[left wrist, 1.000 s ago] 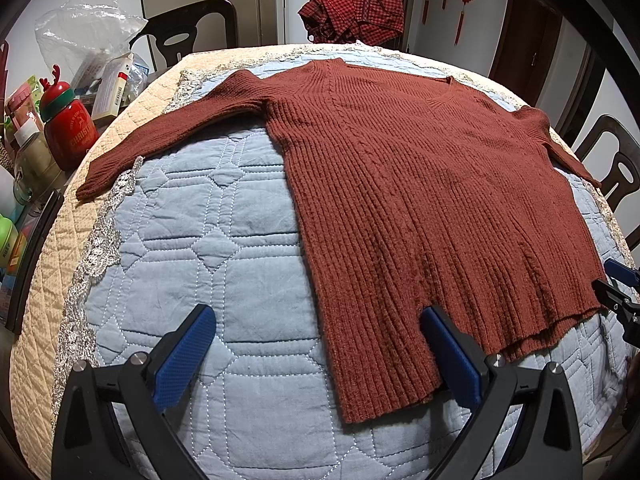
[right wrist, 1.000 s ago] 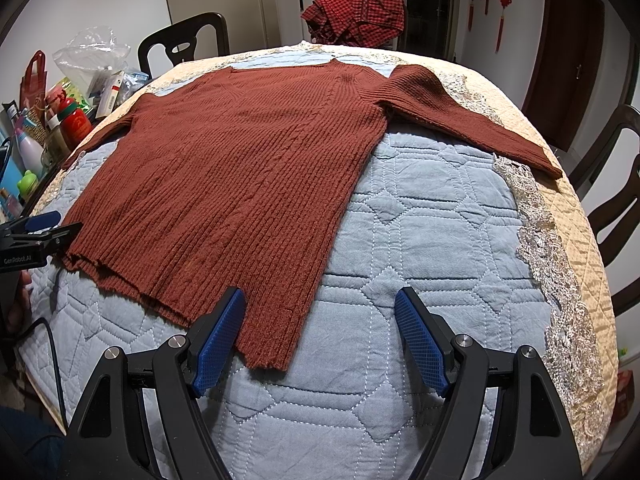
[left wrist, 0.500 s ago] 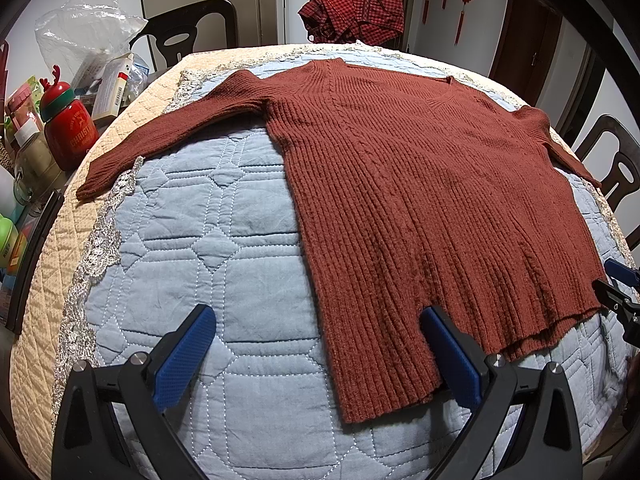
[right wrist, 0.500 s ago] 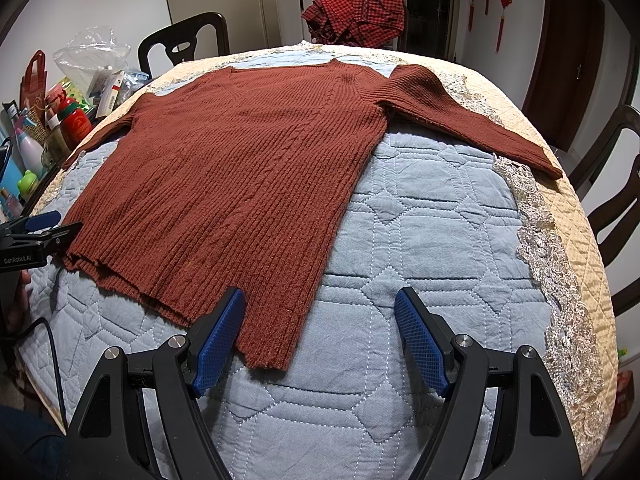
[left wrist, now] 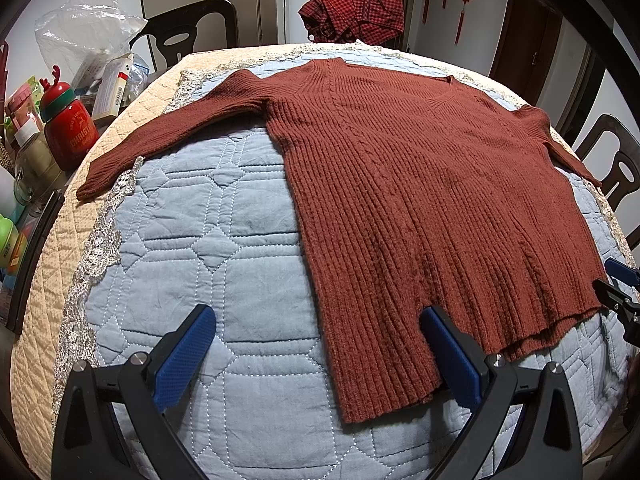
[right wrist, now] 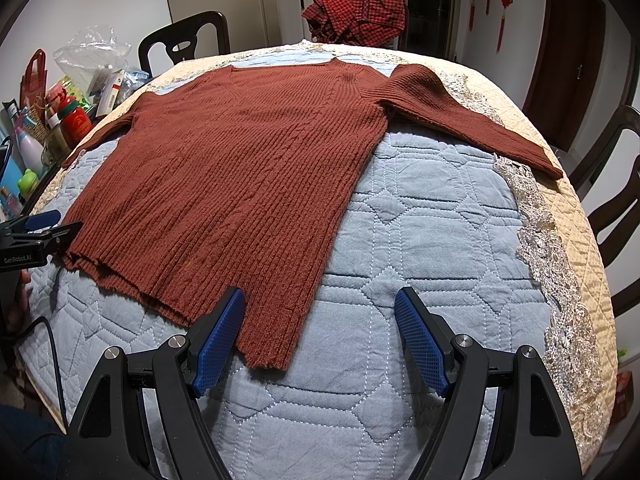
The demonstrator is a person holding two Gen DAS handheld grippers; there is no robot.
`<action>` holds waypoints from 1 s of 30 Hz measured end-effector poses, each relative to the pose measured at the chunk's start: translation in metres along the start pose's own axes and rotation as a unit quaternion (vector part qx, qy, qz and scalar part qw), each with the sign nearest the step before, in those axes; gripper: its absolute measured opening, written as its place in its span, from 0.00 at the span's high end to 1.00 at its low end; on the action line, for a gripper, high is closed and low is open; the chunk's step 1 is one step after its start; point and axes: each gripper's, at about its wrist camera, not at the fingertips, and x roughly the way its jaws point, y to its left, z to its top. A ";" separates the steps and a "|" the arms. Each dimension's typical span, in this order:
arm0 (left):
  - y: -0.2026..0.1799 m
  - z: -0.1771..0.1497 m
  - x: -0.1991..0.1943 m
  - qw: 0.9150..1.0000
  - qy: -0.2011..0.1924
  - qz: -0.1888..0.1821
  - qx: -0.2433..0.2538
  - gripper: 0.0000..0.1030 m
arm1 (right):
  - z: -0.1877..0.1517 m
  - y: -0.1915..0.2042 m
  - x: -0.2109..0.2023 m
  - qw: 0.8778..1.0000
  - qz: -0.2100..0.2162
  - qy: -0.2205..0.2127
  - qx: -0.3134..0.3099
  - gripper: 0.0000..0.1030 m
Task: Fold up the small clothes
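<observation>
Left wrist view showed the sweater (left wrist: 420, 200) spread flat on the quilt (left wrist: 208, 240). Left gripper (left wrist: 316, 356) and right gripper (right wrist: 320, 340) hovered at its hem, fingers wide apart, holding nothing.

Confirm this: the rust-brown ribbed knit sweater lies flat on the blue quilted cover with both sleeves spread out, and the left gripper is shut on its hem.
Not quite. The left gripper is open, its jaws wide apart over the hem corner, gripping nothing, as the left wrist view shows. The rest holds: the rust-brown ribbed knit sweater lies flat on the blue quilted cover, sleeves spread.
</observation>
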 end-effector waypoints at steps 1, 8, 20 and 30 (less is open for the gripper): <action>0.000 0.000 0.000 1.000 0.000 0.000 0.000 0.00 | 0.000 0.000 0.000 1.000 0.000 0.000 0.000 0.25; 0.003 -0.002 -0.001 1.000 -0.001 0.001 -0.001 0.00 | 0.000 0.000 0.000 1.000 0.000 0.001 0.000 0.25; 0.004 -0.003 -0.002 1.000 -0.001 0.001 0.000 0.00 | 0.001 0.000 0.000 1.000 -0.001 0.002 0.000 0.25; 0.004 -0.003 -0.003 1.000 -0.002 0.000 0.000 0.00 | -0.001 0.001 0.001 1.000 -0.001 0.002 0.000 0.25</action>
